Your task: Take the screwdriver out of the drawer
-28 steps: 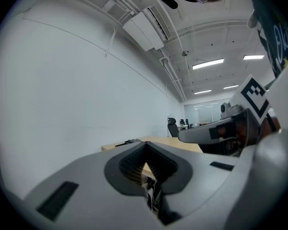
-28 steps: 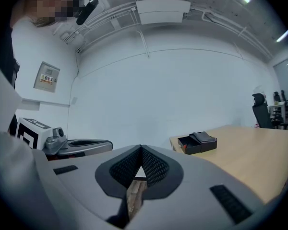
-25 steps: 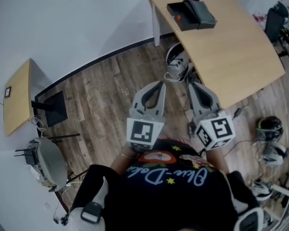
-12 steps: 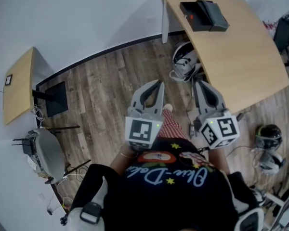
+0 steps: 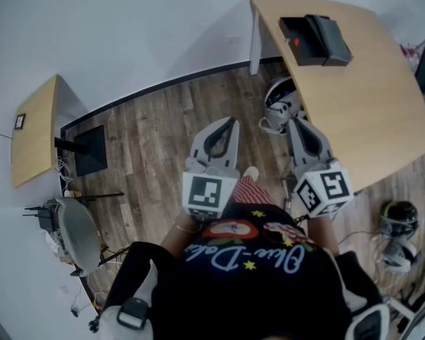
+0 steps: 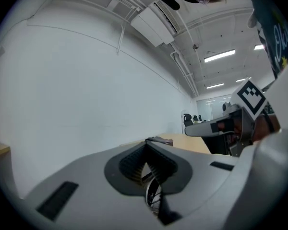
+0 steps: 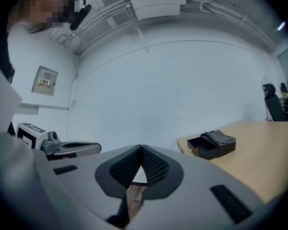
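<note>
A black drawer box (image 5: 316,40) sits at the far end of the light wooden table (image 5: 368,112), its drawer pulled open. A small red thing (image 5: 295,42) shows inside it, too small to tell whether it is the screwdriver. In the right gripper view the drawer box (image 7: 211,145) lies ahead to the right, well out of reach. My left gripper (image 5: 231,122) and right gripper (image 5: 297,122) are held side by side in front of my chest over the floor. Both are shut and empty. The fingertips meet in the left gripper view (image 6: 146,144) and in the right gripper view (image 7: 140,147).
The wooden plank floor (image 5: 156,140) runs up to a white wall. A small wooden side table (image 5: 34,132) and a black panel (image 5: 89,159) stand at the left, with a grey chair (image 5: 76,236) below them. Helmets lie under the table (image 5: 280,103) and at the right (image 5: 398,217).
The table and drawer box have slid to the right and lower in the head view as I walk toward them. Both grippers keep their pose and stay shut.
</note>
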